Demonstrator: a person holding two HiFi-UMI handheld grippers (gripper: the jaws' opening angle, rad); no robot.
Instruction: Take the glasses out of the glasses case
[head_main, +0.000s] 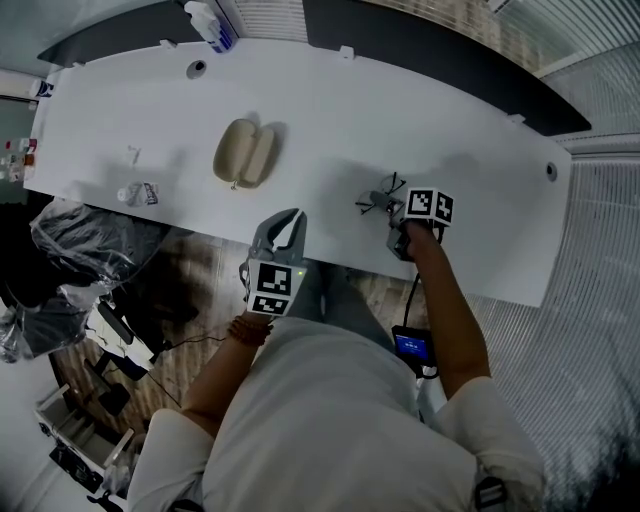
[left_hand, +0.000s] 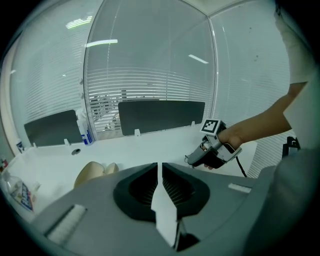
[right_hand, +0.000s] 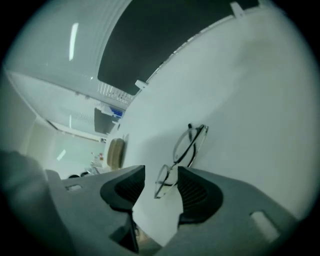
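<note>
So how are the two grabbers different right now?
The left gripper has jaws together, empty; the right gripper has jaws apart, with the glasses lying on the table between them. The left gripper is nearer the open case; the right gripper is by the glasses. Both carry a marker cube.

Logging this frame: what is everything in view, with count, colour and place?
table: one, white, across the scene
glasses case: one, beige, lying open on the table, left of centre
glasses: one pair, thin dark frame, on the table outside the case
bottle: one, white with blue label, table's far edge
packets: a few, small, table's left end
left tongs: one, grey, shut, empty, at the near table edge
right tongs: one, grey, open around one lens, not gripping
</note>
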